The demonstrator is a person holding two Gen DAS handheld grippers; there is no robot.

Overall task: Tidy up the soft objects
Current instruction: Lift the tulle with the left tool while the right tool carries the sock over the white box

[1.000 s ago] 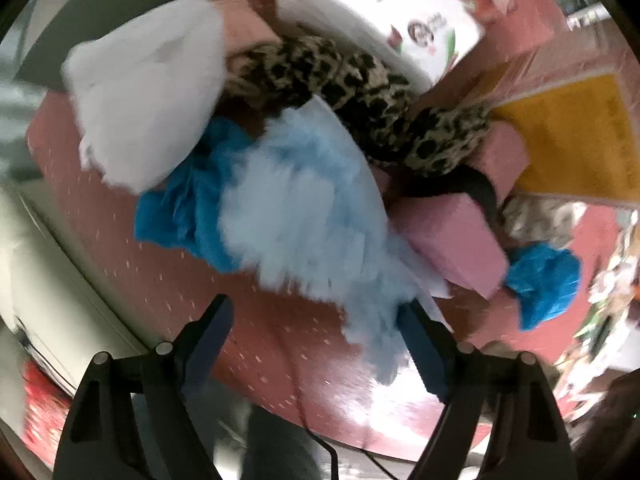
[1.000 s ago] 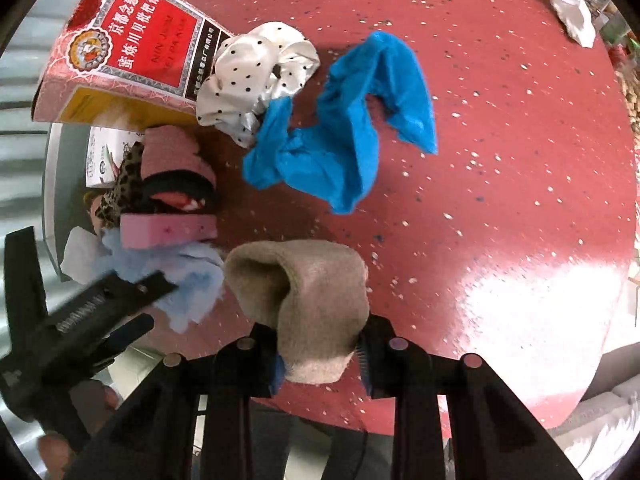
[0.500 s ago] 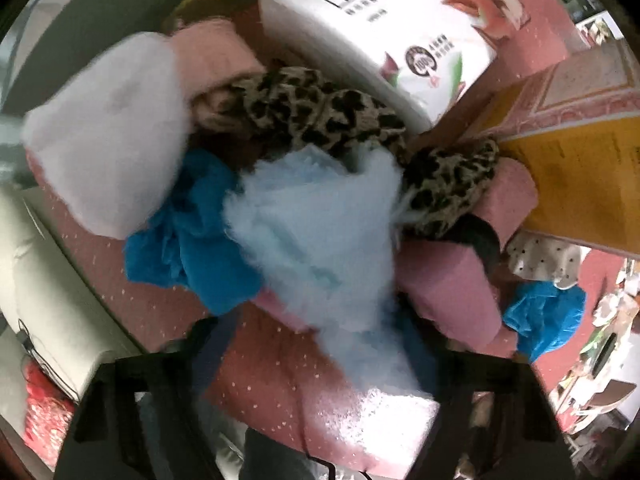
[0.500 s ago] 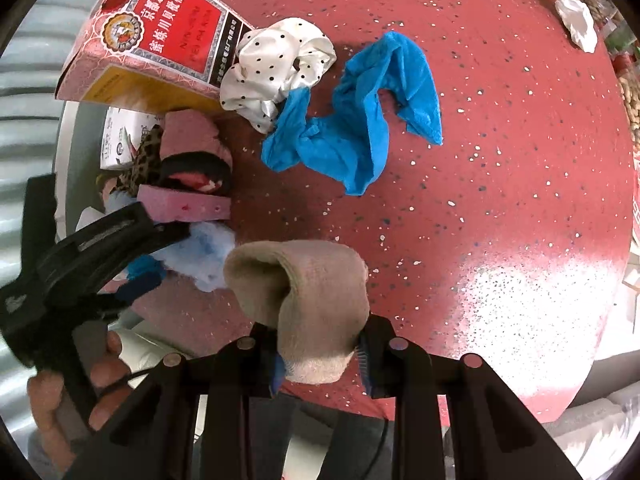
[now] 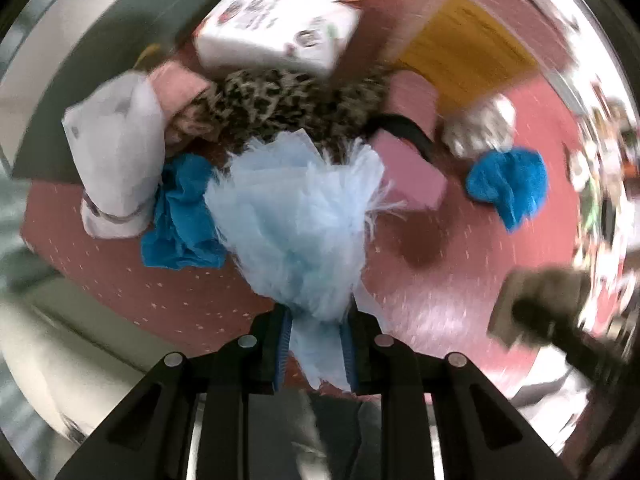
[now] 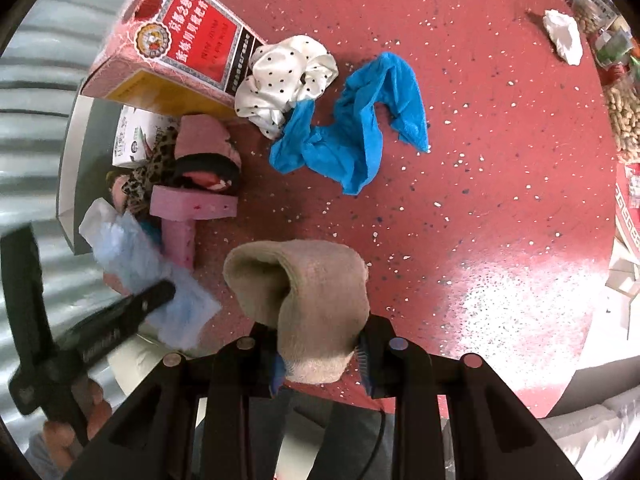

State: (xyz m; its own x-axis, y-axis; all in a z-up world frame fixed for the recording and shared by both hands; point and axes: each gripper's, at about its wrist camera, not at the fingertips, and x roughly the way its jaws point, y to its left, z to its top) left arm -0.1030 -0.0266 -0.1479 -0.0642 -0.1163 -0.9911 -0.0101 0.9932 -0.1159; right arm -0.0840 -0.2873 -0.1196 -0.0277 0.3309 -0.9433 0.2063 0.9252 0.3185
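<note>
- A pale blue, frayed fluffy cloth point(image 5: 296, 220) is seen, with black jaws and blue pads at its sides.
- A beige-tan sock point(image 6: 308, 300) is shown.
- A red tabletop point(image 6: 480, 200) flecked with white and dark specks is seen.
- Bright blue is the crumpled cloth point(image 6: 360, 136).
- A white scrunchie point(image 6: 284, 76) is dotted with black.
- A leopard print in tan and black is borne by a fabric band point(image 5: 280, 100).
- Pink is the sponge block point(image 6: 192, 206).
- A red and pink box point(image 6: 176, 48) with a yellow side is seen.

Right of the blue cloth point(image 6: 360, 128) the red table point(image 6: 500, 160) lies open; left is cluttered.
</note>
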